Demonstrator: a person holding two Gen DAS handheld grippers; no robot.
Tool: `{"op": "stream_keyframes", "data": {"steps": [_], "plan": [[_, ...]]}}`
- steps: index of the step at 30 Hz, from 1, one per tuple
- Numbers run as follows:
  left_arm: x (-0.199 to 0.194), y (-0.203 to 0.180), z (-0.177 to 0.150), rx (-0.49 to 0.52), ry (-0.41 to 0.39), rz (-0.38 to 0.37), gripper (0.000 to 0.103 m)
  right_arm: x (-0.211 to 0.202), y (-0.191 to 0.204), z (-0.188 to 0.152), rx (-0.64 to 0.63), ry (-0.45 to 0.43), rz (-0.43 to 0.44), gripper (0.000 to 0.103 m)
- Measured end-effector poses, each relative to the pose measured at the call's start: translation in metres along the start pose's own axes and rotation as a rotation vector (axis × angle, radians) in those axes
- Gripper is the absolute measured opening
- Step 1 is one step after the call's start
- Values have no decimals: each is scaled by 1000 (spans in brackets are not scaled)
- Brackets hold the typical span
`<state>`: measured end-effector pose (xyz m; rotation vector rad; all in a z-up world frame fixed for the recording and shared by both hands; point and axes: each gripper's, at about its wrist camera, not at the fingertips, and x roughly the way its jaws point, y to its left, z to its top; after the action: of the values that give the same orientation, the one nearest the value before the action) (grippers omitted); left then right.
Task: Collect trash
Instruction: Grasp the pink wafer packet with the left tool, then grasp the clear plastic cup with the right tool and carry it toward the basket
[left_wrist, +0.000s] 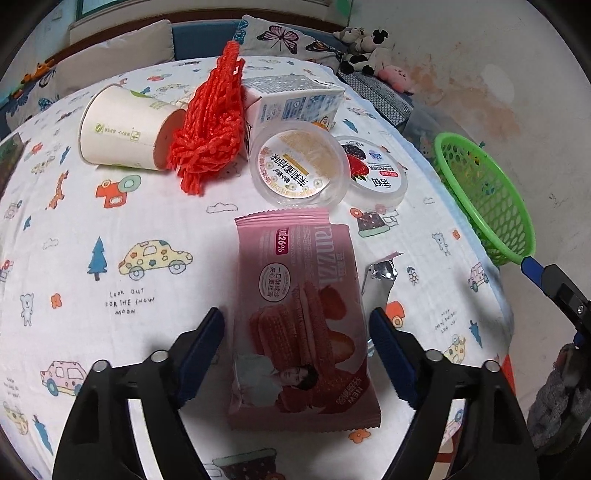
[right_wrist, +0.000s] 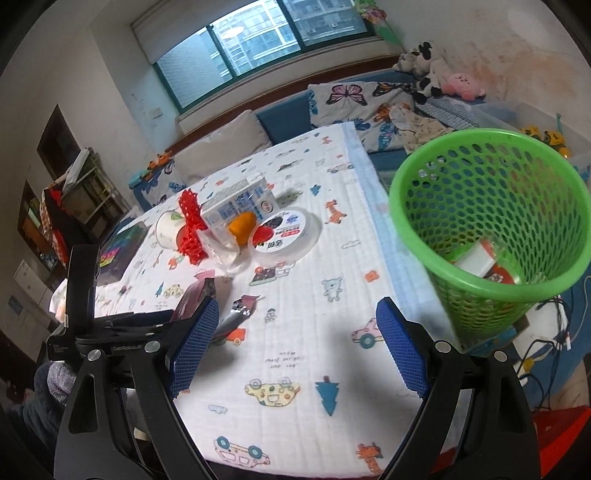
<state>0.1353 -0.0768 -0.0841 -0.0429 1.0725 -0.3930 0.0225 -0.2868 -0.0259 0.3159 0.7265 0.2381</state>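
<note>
Pink wafer pack (left_wrist: 301, 332) btwn wide-apart left gripper (left_wrist: 297, 354); right gripper (right_wrist: 299, 350) apart, empty.

Big window (right_wrist: 258, 37) w/ teal frame, blue sofa (right_wrist: 284, 118), white walls (right_wrist: 110, 74)

A pink wafer wrapper (left_wrist: 299, 325) lies flat on the cloth, lengthwise toward twelve o'clock. At its two o'clock lies a crumpled foil scrap (left_wrist: 380, 275). Beyond it, at twelve, a clear round tub (left_wrist: 297, 164) with a yellow label rests tilted against a second tub (left_wrist: 376, 171) with a berry label. A red mesh net (left_wrist: 210, 125) drapes at eleven o'clock, between a paper cup (left_wrist: 125, 129) on its side and a milk carton (left_wrist: 295, 99). The green perforated basket (right_wrist: 495, 221) stands off the cloth's edge at three o'clock, with some packaging inside.
</note>
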Motion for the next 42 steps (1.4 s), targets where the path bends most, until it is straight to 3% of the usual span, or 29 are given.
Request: {"op": "stream_keyframes", "data": {"steps": [5,11,28,34,42], "plan": [[-2,0,-1,7,-18,-7,55,6,4,0,-13,12,0,87],[-13,4,-3,-7,-44,-31,44,10,4,3,-15,15,1,87],[-84,37,-2,-19,-191,26,42,59,56,23,-150,58,64,86],[-93,52,0,-43,-205,38,42,91,82,31,-233,77,65,84],[-96,64,-1,-63,-211,42,42,131,96,41,-267,116,56,74]]}}
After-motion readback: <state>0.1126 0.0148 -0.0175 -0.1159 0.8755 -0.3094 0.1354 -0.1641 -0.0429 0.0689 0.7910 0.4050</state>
